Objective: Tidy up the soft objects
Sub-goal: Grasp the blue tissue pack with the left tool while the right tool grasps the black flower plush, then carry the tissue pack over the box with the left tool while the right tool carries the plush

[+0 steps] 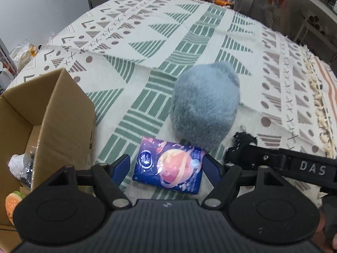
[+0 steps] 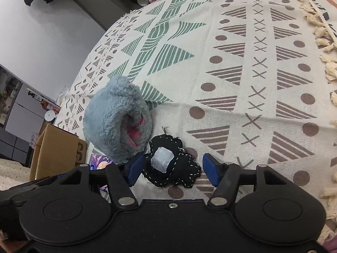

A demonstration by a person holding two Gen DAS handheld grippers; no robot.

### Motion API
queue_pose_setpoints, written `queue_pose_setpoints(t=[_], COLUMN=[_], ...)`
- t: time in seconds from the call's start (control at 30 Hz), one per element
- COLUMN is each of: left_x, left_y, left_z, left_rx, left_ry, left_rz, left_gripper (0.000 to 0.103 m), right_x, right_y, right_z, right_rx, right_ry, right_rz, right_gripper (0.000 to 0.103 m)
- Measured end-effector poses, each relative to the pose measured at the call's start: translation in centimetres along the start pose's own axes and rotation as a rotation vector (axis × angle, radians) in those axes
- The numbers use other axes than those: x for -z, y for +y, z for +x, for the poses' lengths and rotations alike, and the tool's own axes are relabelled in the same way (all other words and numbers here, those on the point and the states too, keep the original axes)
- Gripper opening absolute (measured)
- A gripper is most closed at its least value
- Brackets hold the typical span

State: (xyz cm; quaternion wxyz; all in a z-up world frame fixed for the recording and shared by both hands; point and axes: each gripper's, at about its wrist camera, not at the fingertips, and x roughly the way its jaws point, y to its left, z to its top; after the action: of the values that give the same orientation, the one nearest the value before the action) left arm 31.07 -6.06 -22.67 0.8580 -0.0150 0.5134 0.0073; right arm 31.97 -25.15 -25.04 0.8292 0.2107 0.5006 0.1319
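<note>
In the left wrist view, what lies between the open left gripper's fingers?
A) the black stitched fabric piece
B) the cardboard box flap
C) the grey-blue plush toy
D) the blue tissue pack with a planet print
D: the tissue pack lies on the cloth between the left gripper's spread fingers.

Two black hand-held grippers with blue finger pads

The left gripper (image 1: pixel 166 168) has a ribbed grey body, round black discs and silver pivot screws; the right gripper (image 2: pixel 172 168) looks alike, its arm lettered "DAS".
</note>
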Motion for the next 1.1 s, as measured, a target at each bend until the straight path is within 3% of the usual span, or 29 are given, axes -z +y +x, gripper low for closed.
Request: queue_pose_setpoints(t=[0.03, 0.1, 0.3, 0.43, 0.47, 0.53, 0.67, 0.9, 1.1], left_x=[0.2, 0.4, 0.9, 1.2, 1.2, 1.3, 1.3, 2.3, 2.2], left_y=[0.0, 0.0, 0.3, 0.6, 0.6, 0.6, 0.8, 0.9, 0.9], left_z=[0.2, 0.6, 0.5, -0.2, -0.5, -1.3, -2.9, -4.5, -6.6], left_rx=[-0.001, 0.001, 0.016, 0.031, 0.032, 0.039, 0.064, 0.119, 0.16], left_ry=[0.0, 0.004, -0.014, -0.019, -0.023, -0.029, -0.043, -0.084, -0.152], left_rz=[0.006, 0.013, -0.017, -0.04, -0.039, -0.04, -0.046, -0.057, -0.054], left_gripper=[0.074, 0.074, 0.072, 0.064, 0.059, 0.042, 0.028, 0.017, 0.014], right_x=[0.0, 0.0, 0.3, 0.6, 0.7, 0.8, 1.1, 1.6, 1.8], right_y=[0.1, 0.1, 0.2, 0.2, 0.2, 0.2, 0.6, 1.2, 1.5], right_z=[0.1, 0.3, 0.3, -0.4, -0.6, -1.2, -2.5, -4.5, -5.6], right_rx=[0.003, 0.004, -0.006, 0.003, 0.008, 0.011, 0.02, 0.026, 0.023], right_ry=[0.0, 0.007, 0.024, 0.025, 0.022, 0.012, -0.011, -0.055, -0.1], right_rz=[-0.005, -0.014, -0.017, -0.002, -0.001, 0.003, 0.002, -0.002, -0.004], right_gripper=[0.057, 0.041, 0.032, 0.031, 0.031, 0.031, 0.031, 0.031, 0.031])
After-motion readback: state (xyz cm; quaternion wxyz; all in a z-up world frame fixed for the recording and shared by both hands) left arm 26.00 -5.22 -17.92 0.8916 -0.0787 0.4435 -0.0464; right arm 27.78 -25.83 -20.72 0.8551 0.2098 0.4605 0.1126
